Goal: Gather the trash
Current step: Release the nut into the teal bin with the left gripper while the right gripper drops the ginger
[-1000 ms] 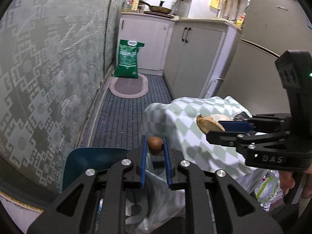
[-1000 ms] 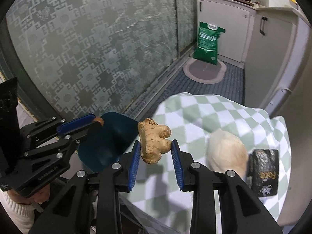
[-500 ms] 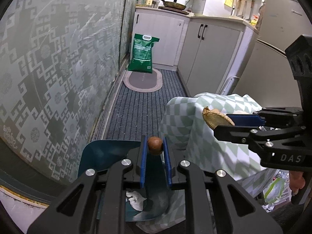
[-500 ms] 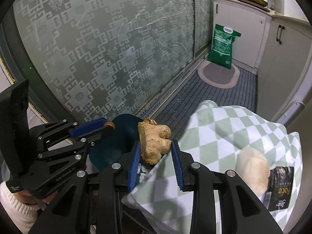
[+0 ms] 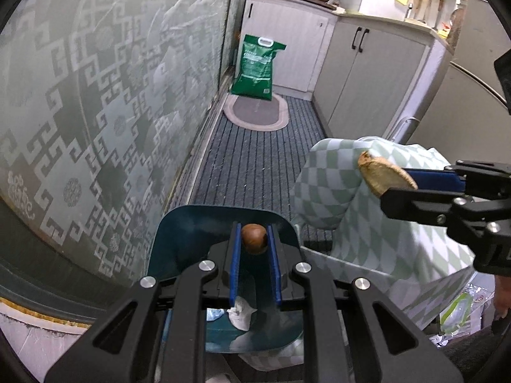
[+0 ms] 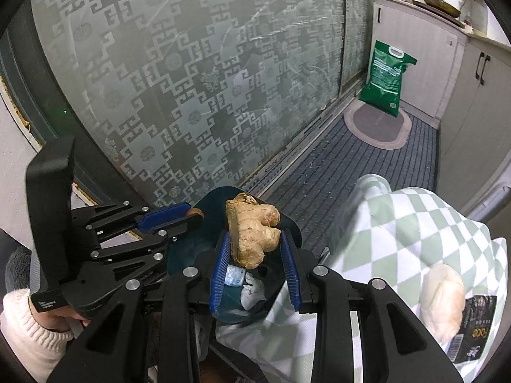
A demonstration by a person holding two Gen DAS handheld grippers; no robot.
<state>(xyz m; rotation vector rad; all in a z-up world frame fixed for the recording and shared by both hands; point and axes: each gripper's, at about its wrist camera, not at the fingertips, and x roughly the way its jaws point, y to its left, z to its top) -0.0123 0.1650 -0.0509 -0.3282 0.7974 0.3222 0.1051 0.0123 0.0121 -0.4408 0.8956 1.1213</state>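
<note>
The left gripper (image 5: 254,244) is clamped on a small round brown nut (image 5: 254,238), which sits at the very tips of its blue pads. Directly beneath it is the dark teal bin (image 5: 191,233), whose open mouth shows crumpled white paper (image 5: 240,314) inside. The right gripper (image 6: 254,249) pinches a knobbly piece of ginger (image 6: 254,231) between its pads; the root stands out above the fingertips, over the same bin's far edge. In the left wrist view that gripper reaches in from the right, its ginger poised above the green-and-white checked cloth (image 5: 332,191) covering the tabletop. On this cloth, to the right, lie a pale lump (image 6: 442,303) and a black packet (image 6: 472,328), touching each other. A green bag (image 5: 258,63) stands on the floor by the cabinets, well beyond.
</note>
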